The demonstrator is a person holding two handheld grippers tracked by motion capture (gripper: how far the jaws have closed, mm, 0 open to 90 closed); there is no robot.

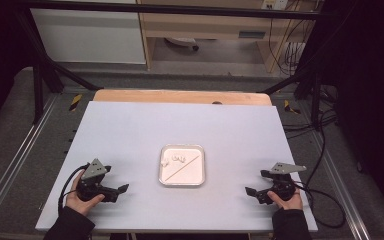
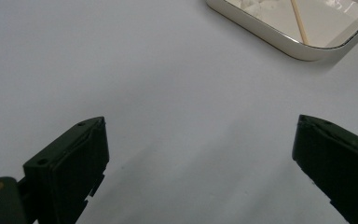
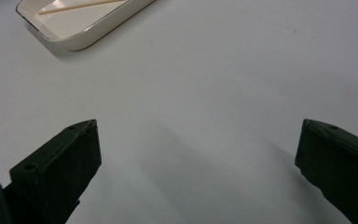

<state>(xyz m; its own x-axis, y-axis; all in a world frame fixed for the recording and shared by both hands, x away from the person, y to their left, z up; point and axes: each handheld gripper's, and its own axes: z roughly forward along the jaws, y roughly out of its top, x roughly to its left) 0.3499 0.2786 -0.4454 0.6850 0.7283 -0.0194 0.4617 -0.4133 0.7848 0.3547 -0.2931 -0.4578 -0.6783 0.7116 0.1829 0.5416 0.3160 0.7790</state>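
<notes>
So the square white tray with rounded corners (image 1: pixel 181 165) sits pretty much dead centre on the pale grey tabletop (image 1: pixel 130 130), about midway between the two grippers and well apart from both. Lying in it is a thin wooden stick (image 1: pixel 182 167), like a skewer. Its long axis runs diagonally across the tray, from the near-left corner up toward the far-right corner in the high view. I can't tell one end from the other. Tucked in the tray's far-left corner is a little clump of white lumpy pieces (image 1: pixel 174 159), just beside the stick, and whether they touch it is too small to make out.

The left gripper (image 1: pixel 122 189) is held low over the table near the front left, pointing inward toward the tray, jaws spread wide with nothing between them. The right gripper (image 1: pixel 250 191) mirrors it at the front right, also wide open and empty.

Bare tabletop lies between each gripper and the tray. A light wooden board edge (image 1: pixel 180 96) sits behind the tabletop.
</notes>
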